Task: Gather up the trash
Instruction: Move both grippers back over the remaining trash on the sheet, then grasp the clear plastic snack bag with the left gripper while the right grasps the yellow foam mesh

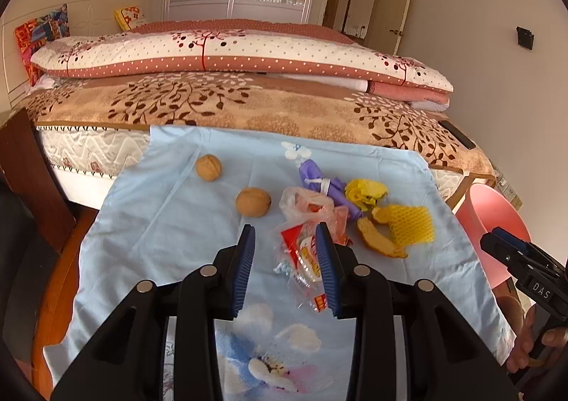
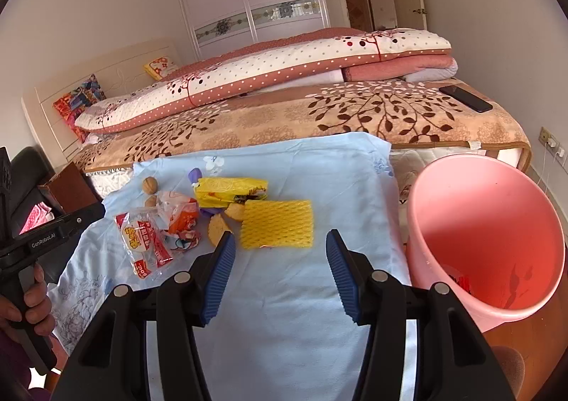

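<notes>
From your left wrist, the blue cloth (image 1: 170, 223) carries everything. Your left gripper (image 1: 285, 241) stands with fingers apart, holding nothing, and the red-and-clear wrapper (image 1: 301, 255) lies on the cloth between the finger tips, its long axis running away from you towards the bed (image 1: 248, 106). Beyond it sit a crumpled bag (image 1: 305, 202), a purple wrapper (image 1: 316, 181) and a yellow one (image 1: 365, 191). The yellow foam net (image 1: 411, 223) lies right of the wrapper with peel pieces (image 1: 380, 241) touching it. Two walnuts (image 1: 252, 201) sit left of the pile. Your right gripper (image 1: 504, 245) shows at the right edge before the pink bin (image 1: 497, 209).

From your right wrist, the right gripper (image 2: 280, 241) is wide and empty, just short of the foam net (image 2: 277, 223), whose long axis runs left to right. The bin (image 2: 443, 188) stands right of the cloth (image 2: 319, 181). The wrapper (image 2: 145, 241) lies left of the net. A phone (image 2: 465, 98) rests on the bed (image 2: 284, 113).
</notes>
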A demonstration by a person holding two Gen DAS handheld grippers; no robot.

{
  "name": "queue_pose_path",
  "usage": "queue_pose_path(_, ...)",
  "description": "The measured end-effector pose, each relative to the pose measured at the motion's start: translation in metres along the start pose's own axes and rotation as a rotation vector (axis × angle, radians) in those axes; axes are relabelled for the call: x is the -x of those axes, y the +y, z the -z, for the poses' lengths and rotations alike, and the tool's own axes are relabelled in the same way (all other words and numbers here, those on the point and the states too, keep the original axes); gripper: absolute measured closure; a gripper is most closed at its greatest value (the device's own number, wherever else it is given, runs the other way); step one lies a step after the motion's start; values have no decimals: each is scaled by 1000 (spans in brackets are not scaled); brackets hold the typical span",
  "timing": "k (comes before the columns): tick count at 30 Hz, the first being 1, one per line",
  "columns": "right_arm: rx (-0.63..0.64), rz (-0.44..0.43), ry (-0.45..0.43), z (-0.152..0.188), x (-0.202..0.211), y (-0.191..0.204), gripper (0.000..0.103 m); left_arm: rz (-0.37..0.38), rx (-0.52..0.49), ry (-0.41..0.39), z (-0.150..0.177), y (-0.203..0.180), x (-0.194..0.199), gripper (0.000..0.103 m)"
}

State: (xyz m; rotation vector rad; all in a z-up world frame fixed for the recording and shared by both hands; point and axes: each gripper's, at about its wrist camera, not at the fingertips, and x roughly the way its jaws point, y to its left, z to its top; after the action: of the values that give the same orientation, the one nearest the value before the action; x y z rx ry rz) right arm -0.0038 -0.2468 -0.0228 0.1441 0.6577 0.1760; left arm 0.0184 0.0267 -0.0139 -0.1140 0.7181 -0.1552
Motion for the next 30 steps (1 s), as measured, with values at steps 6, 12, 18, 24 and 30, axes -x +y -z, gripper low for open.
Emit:
queue_pose_path(6,36,-15,43,5,-14,17,51,43,42,56,11,10,-11,67)
queue_pose_path(12,59,-17,68,7,-23,24,51,88,76,87,9,6,-28,67)
queue_pose_path(18,65,-33,83,4,-33,27,51,94,84,83,6,4,-39,68)
queue_pose_path(24,72,-29,74,-6,-48,29,51,104,95,64,6,4,-39,69)
queue_pose_path(30,12,18,94,-20,-72,10,44,132,97,41,5,8,-33,88)
